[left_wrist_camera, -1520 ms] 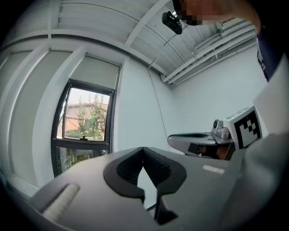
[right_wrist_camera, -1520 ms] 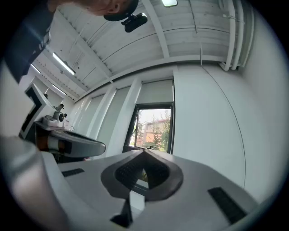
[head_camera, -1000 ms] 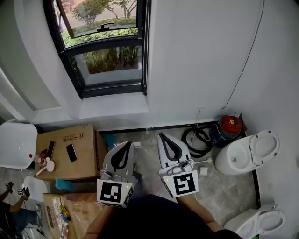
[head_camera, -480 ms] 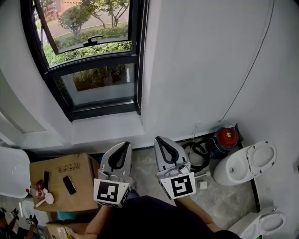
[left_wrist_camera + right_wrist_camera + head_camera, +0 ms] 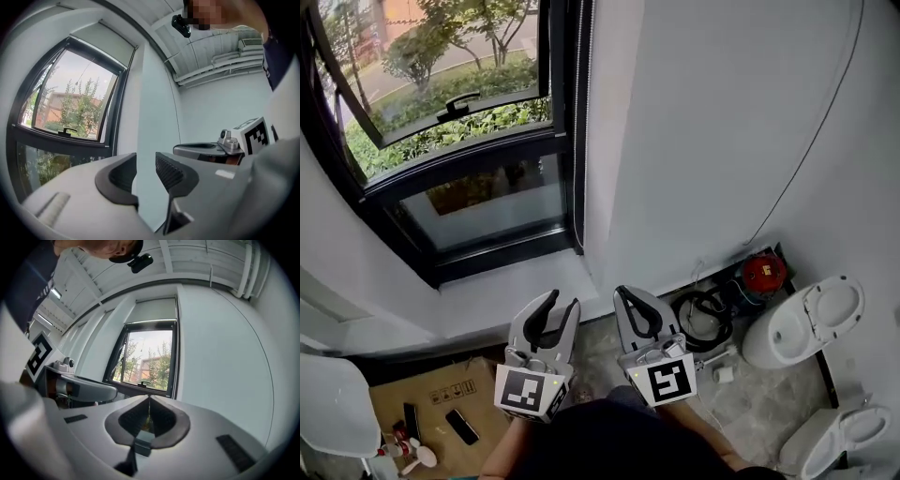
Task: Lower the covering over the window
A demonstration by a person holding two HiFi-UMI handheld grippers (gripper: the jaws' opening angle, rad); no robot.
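Head view: the left gripper (image 5: 563, 300) and right gripper (image 5: 623, 293) sit side by side below the window (image 5: 450, 159), clear of its sill (image 5: 516, 281). Bare wall (image 5: 722, 122) extends right of the window. On the floor (image 5: 750, 403), toilet bowls (image 5: 802, 323) lie far right of the window and a cardboard box (image 5: 422, 408) lies below it.

Left gripper view: the jaws have just been opening and stand apart with nothing between them. The covering (image 5: 108, 42) sits drawn up at the window's top edge.

Right gripper view: the jaws are closed together and empty. The covering (image 5: 154, 310) spans the window's top, with the glass below it exposed.
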